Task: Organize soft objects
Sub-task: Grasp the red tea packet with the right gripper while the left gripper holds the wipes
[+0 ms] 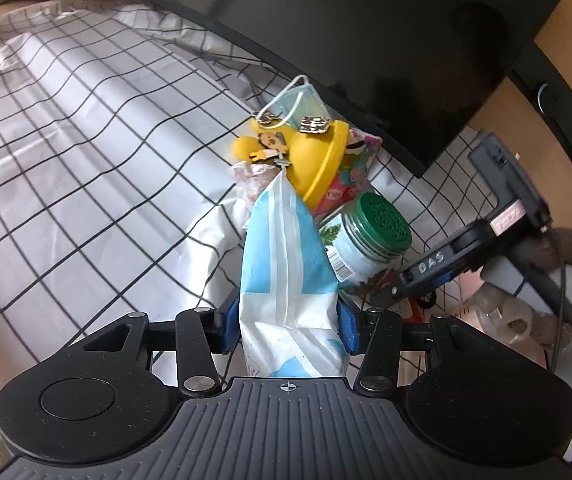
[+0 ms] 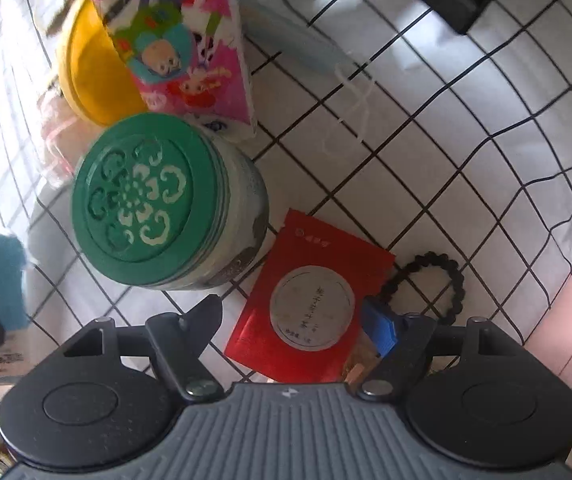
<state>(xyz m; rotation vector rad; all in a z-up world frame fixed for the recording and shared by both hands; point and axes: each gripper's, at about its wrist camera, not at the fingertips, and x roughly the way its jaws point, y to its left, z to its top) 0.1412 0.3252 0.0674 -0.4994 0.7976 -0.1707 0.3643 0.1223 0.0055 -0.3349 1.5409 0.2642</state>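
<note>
The left gripper [image 1: 289,320] fingers clamp a blue-and-white tissue pack [image 1: 286,264], held above the checked tabletop [image 1: 86,152] near the yellow toy [image 1: 310,160]. Keep that squeeze gentle so it neither crushes nor slips. The right gripper [image 2: 302,320] hangs open over a red sachet [image 2: 310,300] beside the green-lidded jar [image 2: 146,196]; centre it before closing.

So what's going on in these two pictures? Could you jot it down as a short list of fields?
surface: white cloth with black grid
left gripper: closed on a blue-and-white plastic packet
right gripper: open, empty, above a red sachet
nearby: green-lidded jar, yellow bowl, face mask, black bead bracelet
</note>
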